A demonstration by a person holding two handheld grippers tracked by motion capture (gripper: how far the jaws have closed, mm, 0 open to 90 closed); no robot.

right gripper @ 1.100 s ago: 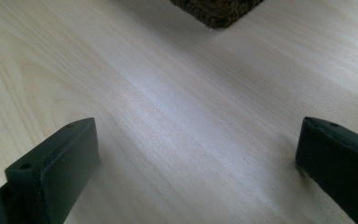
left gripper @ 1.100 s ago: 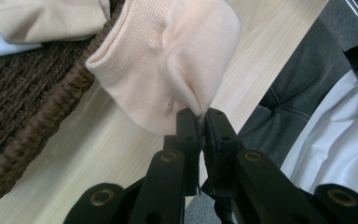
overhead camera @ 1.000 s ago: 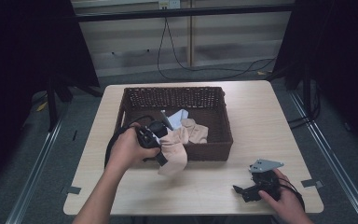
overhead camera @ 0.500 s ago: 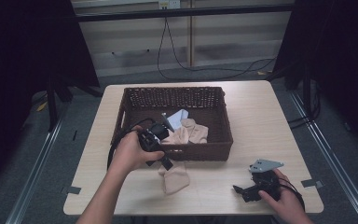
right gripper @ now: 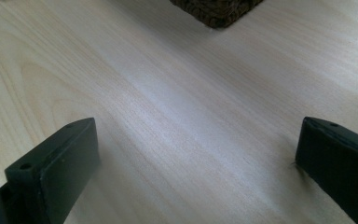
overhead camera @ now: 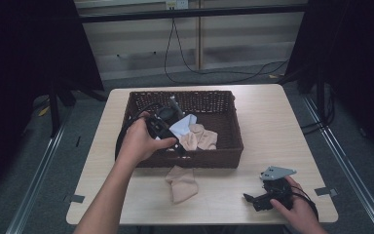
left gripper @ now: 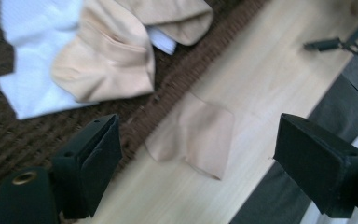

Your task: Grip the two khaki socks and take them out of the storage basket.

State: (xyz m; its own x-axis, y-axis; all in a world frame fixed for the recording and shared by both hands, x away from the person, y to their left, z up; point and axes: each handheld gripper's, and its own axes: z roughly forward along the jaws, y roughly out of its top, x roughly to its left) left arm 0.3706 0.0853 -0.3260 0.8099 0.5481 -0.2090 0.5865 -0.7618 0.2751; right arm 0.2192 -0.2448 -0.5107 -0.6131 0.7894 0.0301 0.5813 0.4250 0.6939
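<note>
From the high view, a beige sock (overhead camera: 182, 183) lies flat on the pale surface (overhead camera: 272, 126), just beside the near wall of the brown wicker basket (overhead camera: 226, 100). More beige cloth (overhead camera: 199, 137) and a white piece (overhead camera: 182, 126) sit inside the basket. The left tool (overhead camera: 168, 127) hangs over the basket's near part; the right tool (overhead camera: 265, 199) rests low near the surface's near right corner, well apart from the sock.

In the left gripper view, the left tool's jaws stand wide with nothing between them. The sock (left gripper: 193, 135) shows below, thin, creased and limp. I judge it light and soft, likely to drape and slide; a pinch on a raised fold or edge should suit it best.

In the right gripper view, the right tool's jaws are spread wide over bare wood, and a basket corner (right gripper: 214, 9) lies ahead.
</note>
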